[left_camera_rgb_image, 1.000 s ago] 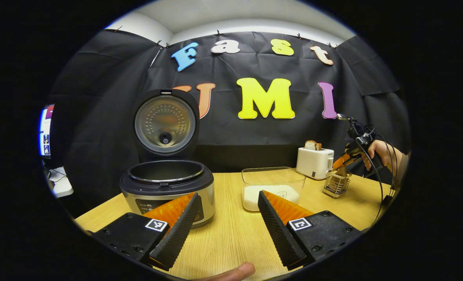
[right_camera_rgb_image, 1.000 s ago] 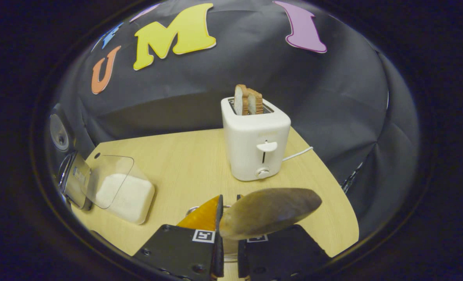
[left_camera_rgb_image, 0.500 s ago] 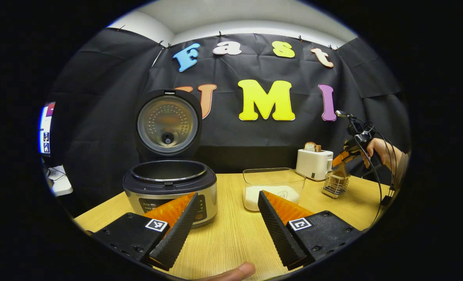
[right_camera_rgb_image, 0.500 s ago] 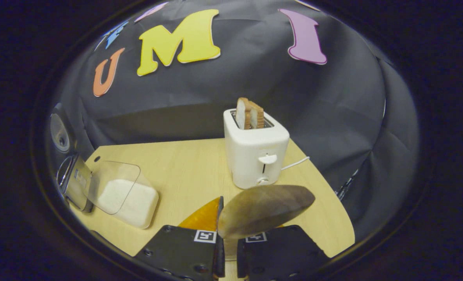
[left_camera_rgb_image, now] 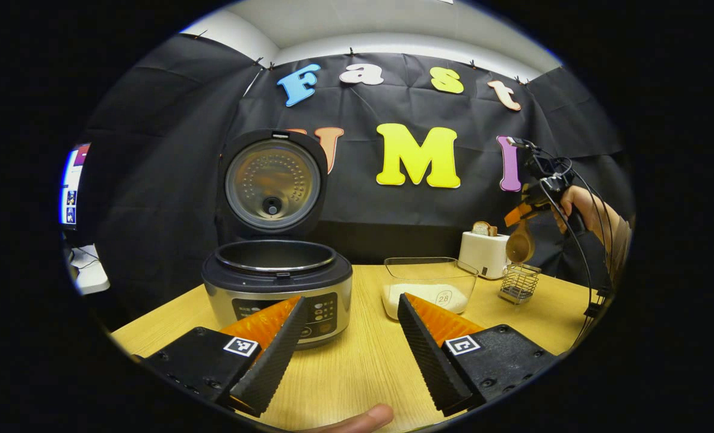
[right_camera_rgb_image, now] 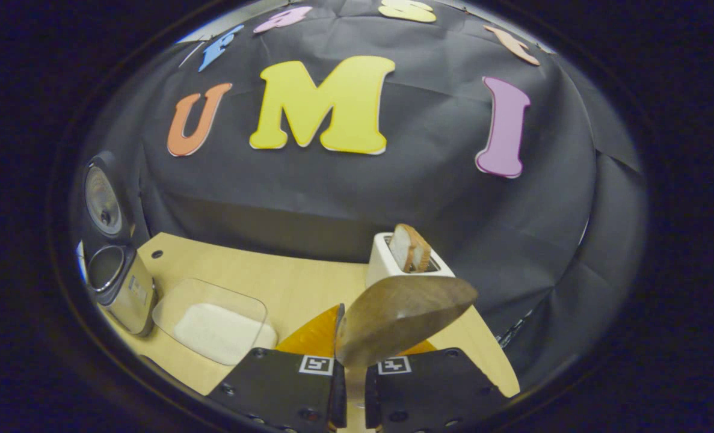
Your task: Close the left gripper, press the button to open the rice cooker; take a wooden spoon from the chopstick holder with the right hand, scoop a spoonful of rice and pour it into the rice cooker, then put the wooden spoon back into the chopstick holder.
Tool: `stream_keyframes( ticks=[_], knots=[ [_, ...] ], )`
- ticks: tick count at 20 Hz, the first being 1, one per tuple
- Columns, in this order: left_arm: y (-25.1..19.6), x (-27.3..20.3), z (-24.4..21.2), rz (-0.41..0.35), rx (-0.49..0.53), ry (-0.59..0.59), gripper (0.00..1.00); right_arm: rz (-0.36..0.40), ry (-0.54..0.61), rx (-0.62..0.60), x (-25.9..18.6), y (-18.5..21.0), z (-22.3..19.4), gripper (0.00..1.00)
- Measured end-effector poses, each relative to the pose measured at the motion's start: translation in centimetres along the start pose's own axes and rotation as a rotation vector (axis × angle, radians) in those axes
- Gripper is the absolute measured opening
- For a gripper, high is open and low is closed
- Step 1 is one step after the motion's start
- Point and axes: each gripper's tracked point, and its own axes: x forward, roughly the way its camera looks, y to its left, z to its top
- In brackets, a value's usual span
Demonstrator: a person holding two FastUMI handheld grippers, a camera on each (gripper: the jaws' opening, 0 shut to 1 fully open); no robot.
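Observation:
The rice cooker [left_camera_rgb_image: 275, 291] stands with its lid [left_camera_rgb_image: 272, 183] raised and its pot bare; it also sits far left in the right gripper view [right_camera_rgb_image: 119, 288]. My left gripper [left_camera_rgb_image: 350, 300] hovers open in front of it, nothing between its fingers. A clear container of white rice [left_camera_rgb_image: 430, 290] [right_camera_rgb_image: 212, 319] sits to the cooker's right. My right gripper [right_camera_rgb_image: 349, 340] is shut on the wooden spoon [right_camera_rgb_image: 402, 316], whose bowl sticks up before the camera. In the left gripper view the right gripper [left_camera_rgb_image: 528, 207] holds the spoon [left_camera_rgb_image: 520, 243] just above the wire chopstick holder [left_camera_rgb_image: 519, 282].
A white toaster [left_camera_rgb_image: 484, 252] [right_camera_rgb_image: 393, 264] with bread in its slots stands behind the holder at the table's back right. A hand [left_camera_rgb_image: 585, 207] with trailing cables holds the right gripper. A thumb [left_camera_rgb_image: 363, 418] shows at the near table edge. A screen [left_camera_rgb_image: 71, 183] glows at far left.
The right gripper has risen, lifting the spoon clear of the chopstick holder. The left gripper has stayed open and shifted only slightly.

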Motion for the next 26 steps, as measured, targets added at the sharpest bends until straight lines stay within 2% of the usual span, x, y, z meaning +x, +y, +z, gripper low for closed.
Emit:
stream_keyframes(
  ticks=[4,7,9,11,16,22,24,26],
  knots=[
    [1.8,-0.5,0.5,0.026,-0.018,-0.015,0.97,0.070,-0.033,-0.018,0.5,6.7,1.9,0.12],
    [2.9,-0.7,0.2,0.045,-0.041,-0.007,0.97,0.143,-0.017,0.008,2.4,12.3,1.7,0.12],
    [3.3,-0.8,-0.1,0.049,-0.040,-0.002,0.97,0.157,-0.002,0.019,4.0,15.4,0.9,0.12],
    [3.9,-0.8,-0.3,0.054,-0.022,-0.005,0.97,0.119,0.009,0.005,5.9,17.1,-0.2,0.12],
    [4.5,-0.6,-0.4,0.058,0.046,-0.022,0.97,-0.048,0.029,-0.062,9.5,18.1,-4.0,0.12],
    [4.6,-0.2,-1.0,0.030,0.031,-0.040,0.96,-0.251,-0.076,-0.195,9.7,17.1,-3.9,0.12],
    [4.7,-0.5,-0.9,0.029,0.024,-0.050,0.97,-0.274,-0.073,-0.181,10.1,17.0,-4.6,0.14],
    [5.0,-0.6,-0.9,0.026,0.011,-0.058,0.96,-0.298,-0.068,-0.154,10.7,17.2,-5.2,0.12]
  ],
)
